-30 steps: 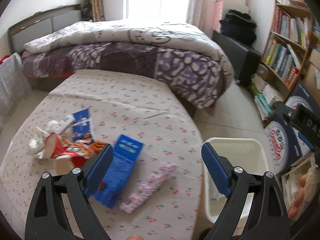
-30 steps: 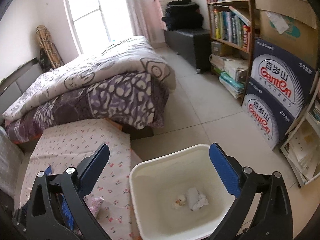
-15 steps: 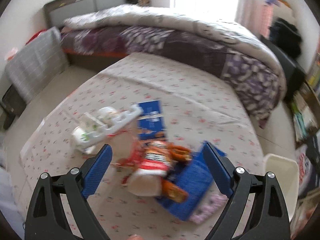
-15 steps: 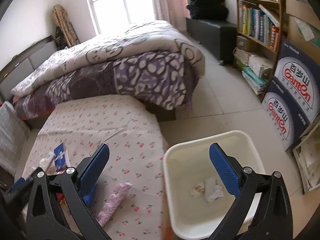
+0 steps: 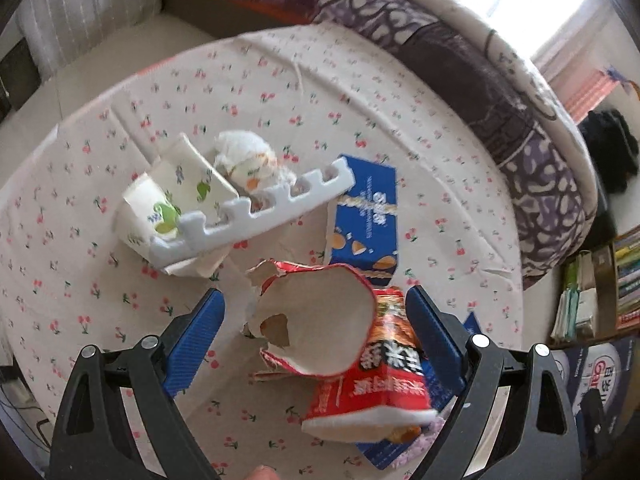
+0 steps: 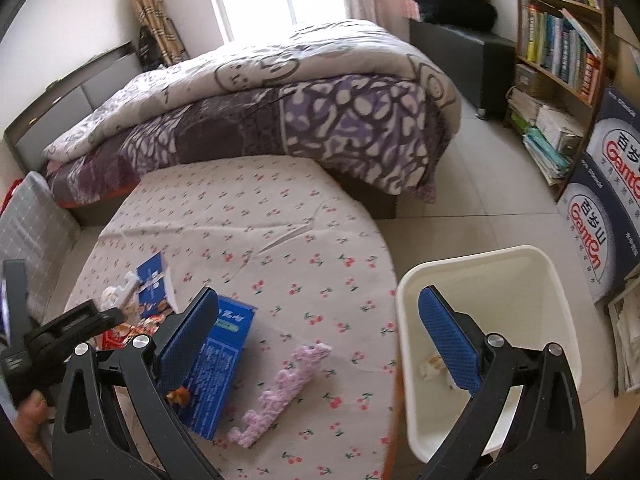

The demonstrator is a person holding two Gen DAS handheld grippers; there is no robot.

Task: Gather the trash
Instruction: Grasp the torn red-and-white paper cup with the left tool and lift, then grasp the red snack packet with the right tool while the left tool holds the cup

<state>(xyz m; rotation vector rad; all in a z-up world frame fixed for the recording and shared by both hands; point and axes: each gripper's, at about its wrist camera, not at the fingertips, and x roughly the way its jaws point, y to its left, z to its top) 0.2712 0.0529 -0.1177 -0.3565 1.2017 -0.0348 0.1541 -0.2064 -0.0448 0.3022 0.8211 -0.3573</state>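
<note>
My left gripper (image 5: 314, 300) is open and points steeply down at a torn red instant-noodle cup (image 5: 320, 320), which lies between its blue pads without touching them. Beyond the cup are a notched white foam piece (image 5: 256, 216), a squashed paper cup with green prints (image 5: 172, 196), a crumpled tissue (image 5: 244, 152) and a dark blue packet (image 5: 368, 216). My right gripper (image 6: 318, 296) is open and holds nothing, above the table edge between a blue box (image 6: 224, 360) and the white bin (image 6: 500, 256). A purple knitted strip (image 6: 284, 392) lies beside the box.
The low table wears a cherry-print cloth (image 6: 280, 220). A bed with a purple quilt (image 6: 320, 120) stands behind it. The bin holds some crumpled paper (image 6: 432, 364). Bookshelves (image 6: 560, 48) and printed cartons (image 6: 600, 208) line the right wall. A grey cushion (image 5: 80, 12) sits at the left.
The left gripper swung left and sank over the trash pile, so the red cup now lies between its jaws. The right gripper drifted left from above the bin towards the table.
</note>
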